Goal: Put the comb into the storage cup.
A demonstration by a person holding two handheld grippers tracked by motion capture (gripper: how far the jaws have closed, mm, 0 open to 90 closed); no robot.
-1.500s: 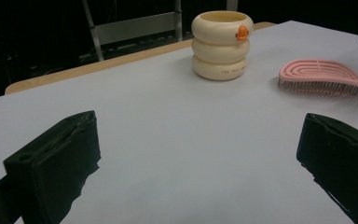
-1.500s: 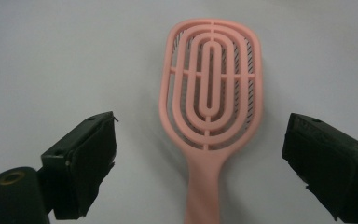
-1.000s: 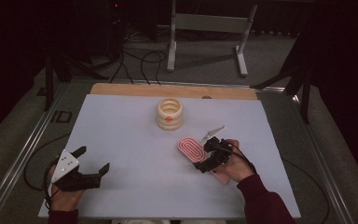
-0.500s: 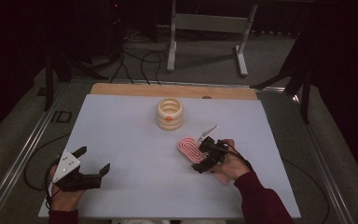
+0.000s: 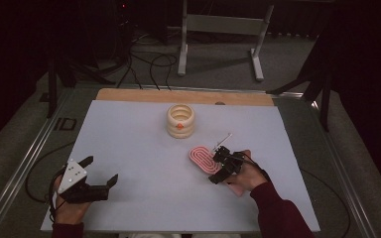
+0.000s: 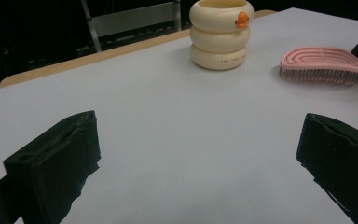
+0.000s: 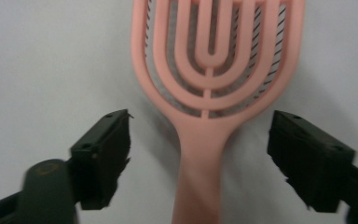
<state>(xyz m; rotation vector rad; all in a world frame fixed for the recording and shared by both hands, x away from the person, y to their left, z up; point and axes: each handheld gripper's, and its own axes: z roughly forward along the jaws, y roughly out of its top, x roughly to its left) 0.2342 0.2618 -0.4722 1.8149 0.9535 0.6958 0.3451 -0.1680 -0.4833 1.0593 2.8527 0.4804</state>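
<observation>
My right gripper (image 7: 200,154) straddles the handle of the pink hairbrush (image 7: 214,70); its jaws have just been closing and stand partly apart, one on either side of the handle, with gaps showing and no pad yet on it; nothing is held. The brush lies flat, bristles down, on the white table (image 5: 129,148), right of centre; the cream ringed cup (image 5: 180,120) stands well apart beyond it. My left gripper (image 5: 96,178) rests wide open and empty near the table's near-left corner. Step in hand, as I judge it: grasping the brush; next, closing squarely on the handle before any lift.
</observation>
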